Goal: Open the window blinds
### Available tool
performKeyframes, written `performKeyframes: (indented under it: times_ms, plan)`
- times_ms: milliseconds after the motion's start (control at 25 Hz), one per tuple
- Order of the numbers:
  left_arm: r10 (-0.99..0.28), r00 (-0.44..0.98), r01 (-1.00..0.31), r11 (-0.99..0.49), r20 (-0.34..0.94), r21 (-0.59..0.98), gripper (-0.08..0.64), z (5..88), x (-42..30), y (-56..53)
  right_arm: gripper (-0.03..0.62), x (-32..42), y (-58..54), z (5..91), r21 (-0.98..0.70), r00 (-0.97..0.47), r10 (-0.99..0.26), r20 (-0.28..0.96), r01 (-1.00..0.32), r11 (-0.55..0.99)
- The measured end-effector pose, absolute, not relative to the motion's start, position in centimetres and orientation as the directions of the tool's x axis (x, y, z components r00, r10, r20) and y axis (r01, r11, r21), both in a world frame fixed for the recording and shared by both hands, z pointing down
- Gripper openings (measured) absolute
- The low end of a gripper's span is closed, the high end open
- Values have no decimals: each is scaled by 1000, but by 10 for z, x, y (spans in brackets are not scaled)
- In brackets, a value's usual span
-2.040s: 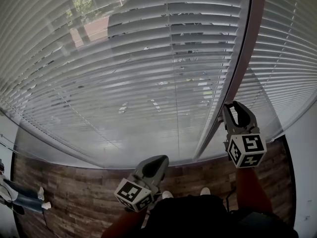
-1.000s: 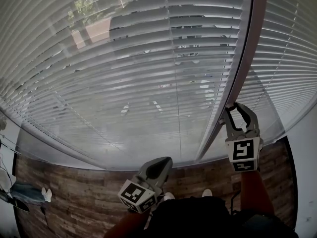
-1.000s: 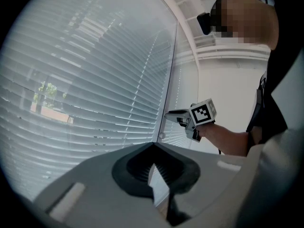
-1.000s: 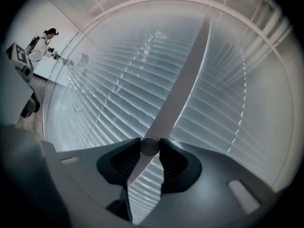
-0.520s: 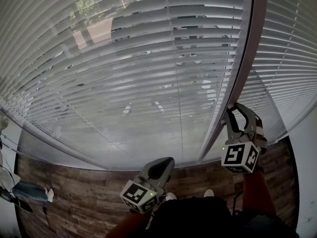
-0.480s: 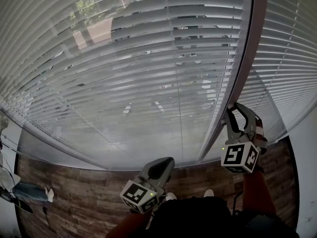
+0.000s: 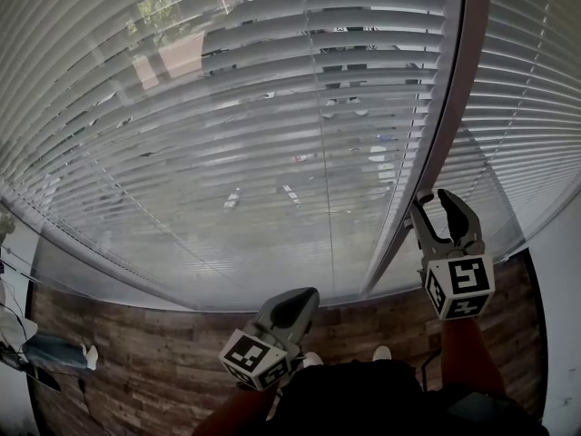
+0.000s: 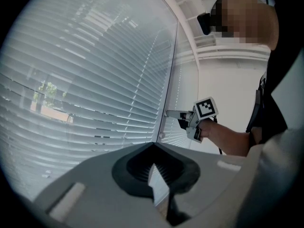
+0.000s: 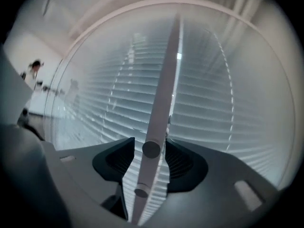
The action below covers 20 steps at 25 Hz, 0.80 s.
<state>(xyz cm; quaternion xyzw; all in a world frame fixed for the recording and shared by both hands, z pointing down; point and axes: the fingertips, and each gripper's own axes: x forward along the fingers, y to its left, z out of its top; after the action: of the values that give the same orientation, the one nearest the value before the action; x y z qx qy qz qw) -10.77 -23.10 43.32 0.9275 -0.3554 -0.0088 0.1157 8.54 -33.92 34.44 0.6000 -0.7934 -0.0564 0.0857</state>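
Right gripper (image 7: 445,209): released, jaws apart, raised to the blinds just right of the window post (image 7: 454,80). In the right gripper view the gripper (image 9: 148,144) has the pale tilt wand (image 9: 161,94) running up between its jaws. There's a gap on the left side and the right pad is very close; can't tell if it touches. The wand's round end sits level with the jaw tips. A second round end shows lower down; can't tell if that's a reflection.

Left gripper (image 7: 292,298): clenched, tips together, nothing held, low and near the person's body, well apart from the right one. The left gripper view confirms the closed jaws (image 8: 153,148), pointed at the blinds, with the right gripper (image 8: 180,114) visible further along at the window.

Task item: the main window blind (image 7: 272,125) is fully lowered and fills the window left of the post. Its slats are tilted enough that a street and trees outside show through in bands. A second blind (image 7: 526,107) hangs right of the post, slats also down. Wood-pattern floor (image 7: 136,361) lies below the sill.
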Motion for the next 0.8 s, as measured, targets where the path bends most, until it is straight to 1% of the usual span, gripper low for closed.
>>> performKeyframes:
  times_ms: [80,160,200,520,800]
  plan:
    - [-658,751,-652,-724,58,226,0,431,-106,-231,227,87,-340,348,-30,-312,-948,62,-950,311]
    - [-653,755,-646,-728,54,229,0,429,-103,-230,208,88,-343,353,-119,-329,-942,66,-940,320]
    - [-652,756,-646,-729,57,227,0,429,-103,-229,192,87,-344,355,-124,-330,-941,71,-939,319]
    - [-653,756,-646,-729,54,228,0,430,-106,-226,153,90,-346,354,-89,-301,-951,72,-952,294]
    - [-656,752,-653,-725,67,220,0,426,-107,-227,150,90,-346,354,-35,-299,-950,86,-954,297]
